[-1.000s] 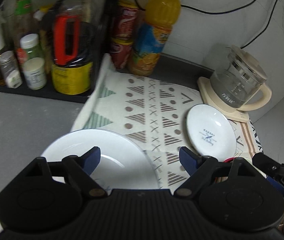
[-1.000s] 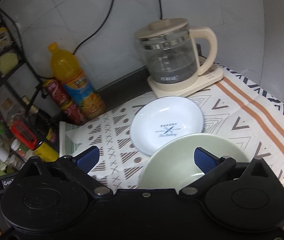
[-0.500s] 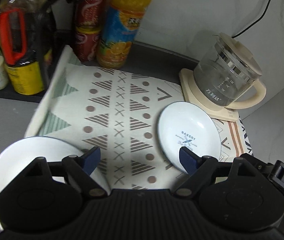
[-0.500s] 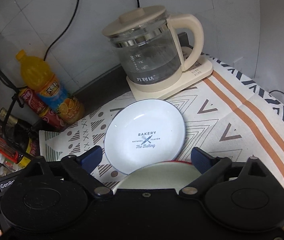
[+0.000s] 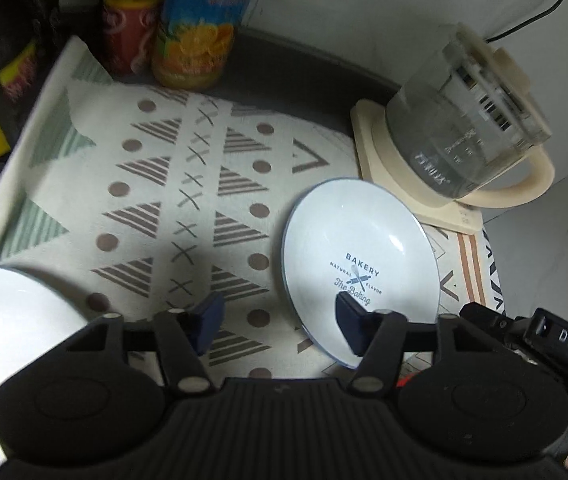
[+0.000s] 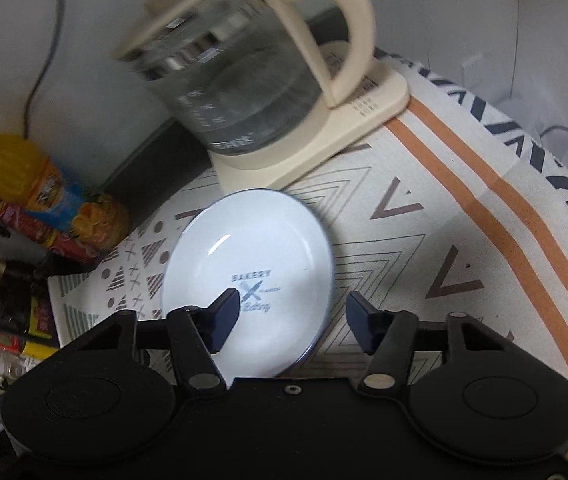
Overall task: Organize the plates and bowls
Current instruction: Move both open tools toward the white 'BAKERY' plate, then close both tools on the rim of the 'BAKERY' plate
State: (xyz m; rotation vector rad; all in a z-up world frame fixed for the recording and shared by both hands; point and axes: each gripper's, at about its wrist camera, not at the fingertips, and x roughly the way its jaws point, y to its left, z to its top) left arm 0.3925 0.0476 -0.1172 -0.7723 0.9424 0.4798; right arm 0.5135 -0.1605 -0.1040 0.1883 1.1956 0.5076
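Note:
A pale blue plate printed "BAKERY" lies on the patterned cloth. My left gripper hovers over its near left rim, jaws closing, the rim between the fingers and no pad pressing on it. In the right wrist view the same plate fills the centre. My right gripper hangs over its near right rim, jaws also closing, pads not touching. A plain white plate sits at the lower left, partly hidden by the left gripper's body.
A glass kettle on a cream base stands just behind the plate, also large in the right wrist view as the kettle. An orange juice bottle and red cans line the back. The cloth's striped end drapes right.
Both grippers have moved in and down toward the bakery plate, which now looks larger. Both pairs of jaws have narrowed. The green plate has left the right view; the white plate slid left.

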